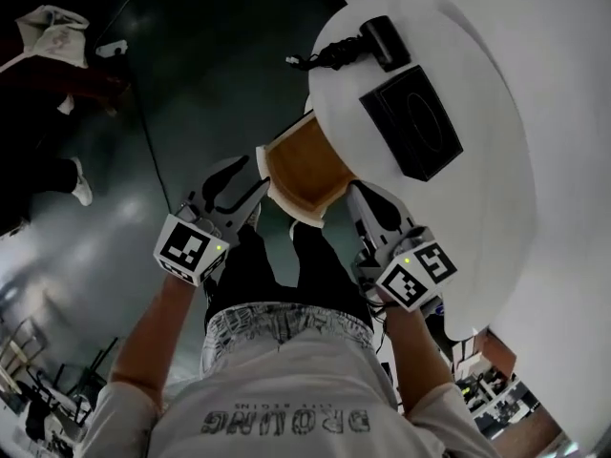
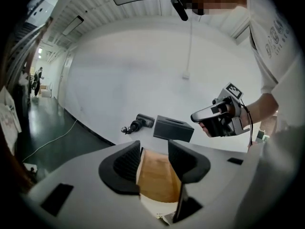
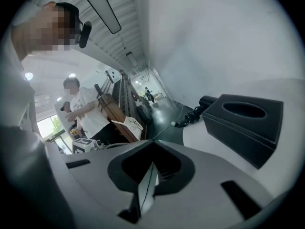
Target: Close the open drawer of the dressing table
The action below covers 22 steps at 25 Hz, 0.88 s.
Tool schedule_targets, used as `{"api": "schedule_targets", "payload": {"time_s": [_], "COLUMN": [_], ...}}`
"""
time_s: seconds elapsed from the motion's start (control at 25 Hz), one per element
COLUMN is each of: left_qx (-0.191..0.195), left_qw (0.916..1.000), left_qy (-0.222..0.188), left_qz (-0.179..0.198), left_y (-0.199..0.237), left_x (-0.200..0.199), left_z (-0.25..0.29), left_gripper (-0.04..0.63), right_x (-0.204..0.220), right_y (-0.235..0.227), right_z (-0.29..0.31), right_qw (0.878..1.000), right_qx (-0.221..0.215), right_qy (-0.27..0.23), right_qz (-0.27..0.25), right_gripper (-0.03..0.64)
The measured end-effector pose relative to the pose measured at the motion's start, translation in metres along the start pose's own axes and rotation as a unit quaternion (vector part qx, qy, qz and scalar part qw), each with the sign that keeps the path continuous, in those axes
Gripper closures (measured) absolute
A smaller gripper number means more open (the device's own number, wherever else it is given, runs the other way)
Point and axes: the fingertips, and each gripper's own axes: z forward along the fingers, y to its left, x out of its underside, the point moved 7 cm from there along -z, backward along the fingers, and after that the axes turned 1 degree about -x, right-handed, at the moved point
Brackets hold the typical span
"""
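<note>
The white dressing table (image 1: 496, 160) fills the upper right of the head view. Its drawer (image 1: 301, 165) stands pulled out, showing a bare wooden inside and a white front panel. My left gripper (image 1: 256, 187) is at the drawer's left front corner. It is open, and the wooden drawer floor (image 2: 157, 180) shows between its two black pads, with nothing held. My right gripper (image 1: 355, 194) is beside the drawer's right front corner, below the tabletop's edge. It (image 3: 151, 149) is shut with its tips together, and only a thin white strip shows behind them.
A black tissue box (image 1: 412, 122) and a black hair dryer (image 1: 382, 41) with its cord lie on the tabletop. The holder's legs (image 1: 286, 265) stand right before the drawer. A cable (image 1: 143, 113) runs over the dark floor at the left. Another person (image 3: 81, 109) stands farther off.
</note>
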Motion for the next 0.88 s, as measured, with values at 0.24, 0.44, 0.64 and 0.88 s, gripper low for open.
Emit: {"api": "schedule_targets", "payload": {"time_s": [0.24,0.44,0.64,0.88], "left_qx": [-0.060,-0.096,-0.097,-0.088], "left_qw": [0.9979,0.9938,0.9933,0.9924], "left_qy": [0.006,0.025,0.044,0.068], "left_qz": [-0.024,-0.050,-0.045,-0.053], "left_y": [0.008,0.009,0.013,0.012], "left_x": [0.047,0.086,0.123,0.179], "left_z": [0.007,0.001,-0.007,-0.005], "left_gripper": [0.396,0.396,0.396,0.396], "right_x": [0.009,0.015,0.029,0.050], "right_y": [-0.033,-0.043,-0.039,-0.042], "right_z": [0.024,0.043,0.057,0.069], "right_qw": [0.998,0.993,0.989,0.985], "right_qx": [-0.048,-0.081,-0.094,-0.101], "right_qy": [0.049,0.087,0.108,0.136], "right_qz": [-0.010,-0.018,-0.027,-0.042], "right_gripper": [0.609,0.609,0.609,0.609]}}
